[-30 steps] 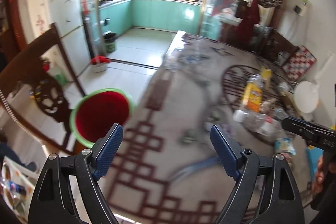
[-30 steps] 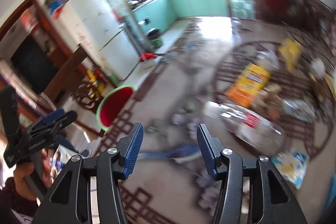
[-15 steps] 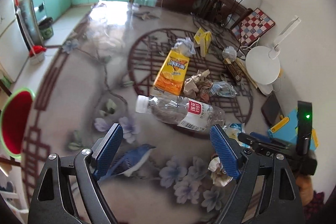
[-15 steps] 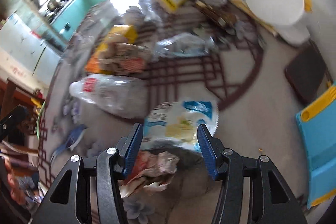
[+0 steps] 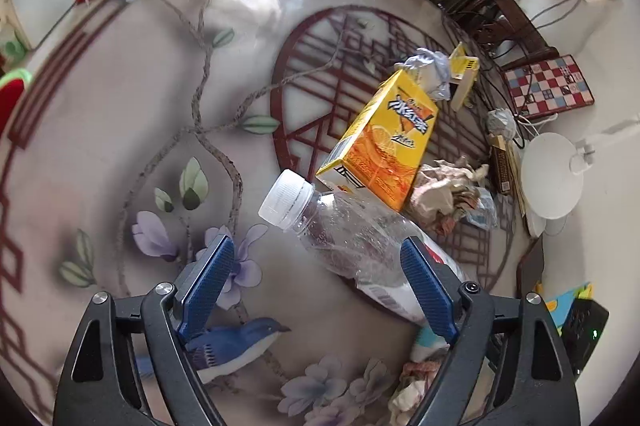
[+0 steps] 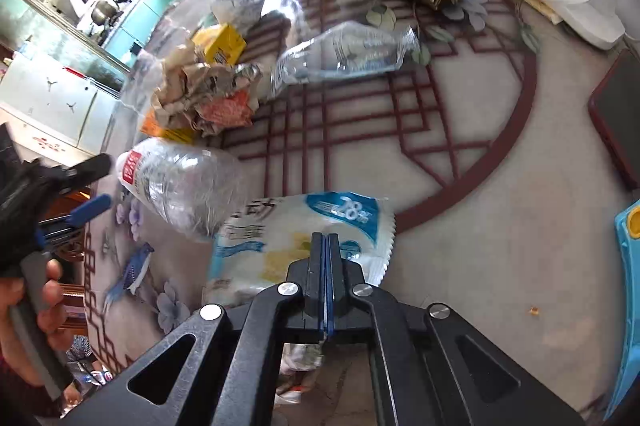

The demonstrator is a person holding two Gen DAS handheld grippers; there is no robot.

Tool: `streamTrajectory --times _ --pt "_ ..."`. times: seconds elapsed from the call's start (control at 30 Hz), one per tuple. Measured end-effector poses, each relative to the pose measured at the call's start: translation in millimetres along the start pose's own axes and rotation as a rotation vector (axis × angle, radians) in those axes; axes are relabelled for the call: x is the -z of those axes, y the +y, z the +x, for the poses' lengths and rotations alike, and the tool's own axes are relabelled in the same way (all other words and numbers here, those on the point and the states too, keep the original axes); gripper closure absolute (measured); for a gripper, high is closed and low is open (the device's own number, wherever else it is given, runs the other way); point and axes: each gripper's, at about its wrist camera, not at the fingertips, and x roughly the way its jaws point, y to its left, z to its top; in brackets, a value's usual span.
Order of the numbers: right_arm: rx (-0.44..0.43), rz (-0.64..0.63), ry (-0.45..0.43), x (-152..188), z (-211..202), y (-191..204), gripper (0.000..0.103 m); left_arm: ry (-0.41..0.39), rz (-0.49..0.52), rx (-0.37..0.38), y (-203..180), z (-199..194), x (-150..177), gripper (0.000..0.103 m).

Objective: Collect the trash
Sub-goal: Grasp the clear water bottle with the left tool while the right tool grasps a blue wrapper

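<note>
Pinching wrapper [image 6: 296, 226], right gripper [image 6: 328, 246] newly closed

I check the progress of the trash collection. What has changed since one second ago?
Both grippers swung from the red bin toward the trash on the table. The right gripper, open earlier, closed on the white-blue wrapper. The left gripper moved closer to the plastic bottle, still open. The juice carton stayed in place.

Left tool [image 5: 316, 286] spread wide, clear bottle [image 5: 352, 230] between
</note>
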Motion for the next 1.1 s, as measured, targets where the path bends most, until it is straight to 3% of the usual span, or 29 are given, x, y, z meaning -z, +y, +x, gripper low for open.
streamTrajectory --times 0.2,0.27,0.3,0.33,0.37,0.43,0.47,0.57,0.7,0.87,1.1 --pt "0.021 -0.001 -0.006 -3 -8 -5 0.103 0.061 -0.171 0.045 10 27 -9 0.018" --pt "0.022 -0.004 -0.003 -4 -10 -4 0.103 0.024 -0.166 0.039 7 25 -11 0.018" --pt "0.027 -0.006 0.001 -4 -10 -3 0.103 0.028 -0.151 0.037 5 26 -12 0.022" --pt "0.03 -0.006 0.004 -5 -9 -3 0.103 0.019 -0.132 0.038 2 26 -14 0.038" --pt "0.026 -0.007 0.008 -5 -9 -1 0.101 0.016 -0.12 0.051 2 26 -14 0.048" --pt "0.011 -0.005 0.014 -5 -8 0 0.094 0.032 -0.128 0.099 4 28 -15 0.061" --pt "0.004 -0.001 0.017 -5 -7 0 0.084 0.04 -0.131 0.11 6 27 -14 0.071" --pt "0.0 -0.008 0.006 -4 -8 5 0.065 0.008 -0.07 0.092 6 13 -14 0.072" --pt "0.027 -0.121 0.01 -2 -18 19 0.048 -0.066 0.059 0.056 3 -18 -11 0.072" --pt "0.087 -0.287 0.065 1 -18 27 0.038 -0.108 0.186 0.023 -8 -38 -7 0.072" --pt "0.107 -0.383 0.142 0 8 28 0.038 -0.119 0.256 0.018 -14 -56 6 0.071"
